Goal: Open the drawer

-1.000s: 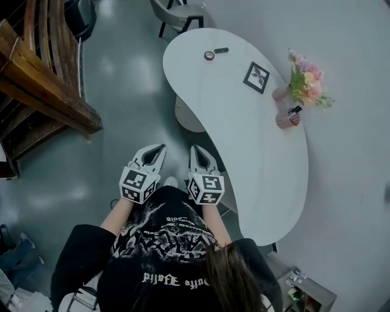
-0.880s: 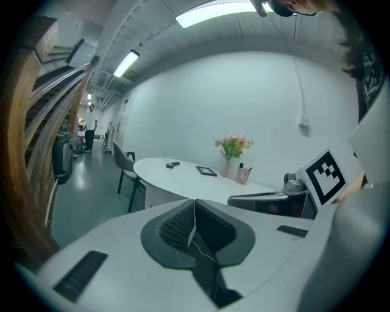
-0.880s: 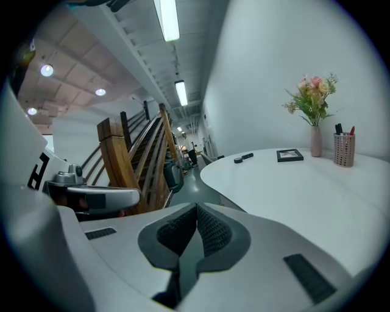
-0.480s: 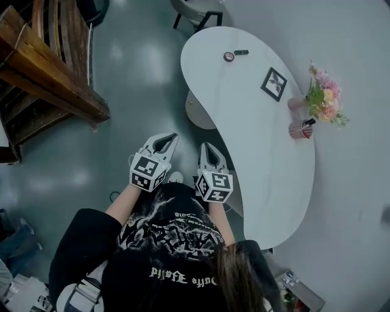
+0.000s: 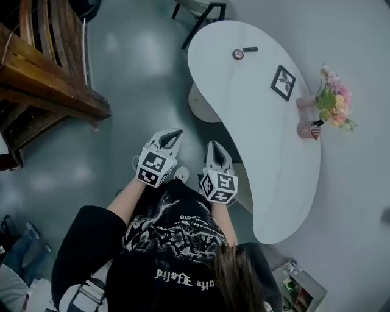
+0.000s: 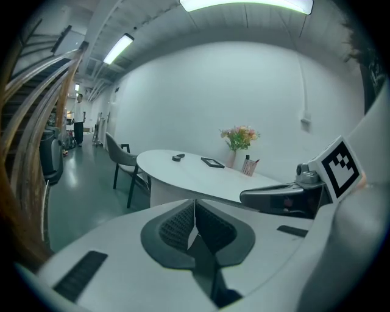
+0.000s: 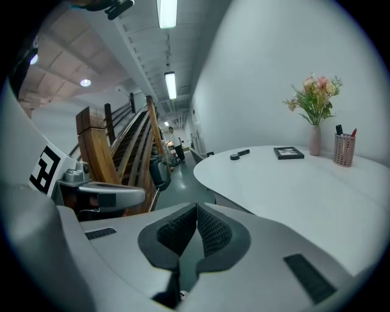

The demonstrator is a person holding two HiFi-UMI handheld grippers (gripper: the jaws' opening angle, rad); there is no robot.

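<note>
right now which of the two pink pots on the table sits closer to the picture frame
The flower vase; the pen cup stands further from the picture frame.

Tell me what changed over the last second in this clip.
The left gripper and right gripper were carried a little way along the table, which now sits further right in the head view. Both stayed shut and empty; nothing on the table moved.

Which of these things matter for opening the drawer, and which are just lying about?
For the job: left gripper, right gripper, both shut, empty; table, perhaps, though no drawer shows plainly.
Lying about: flowers, pen cup, picture frame, chair, stairs.
</note>
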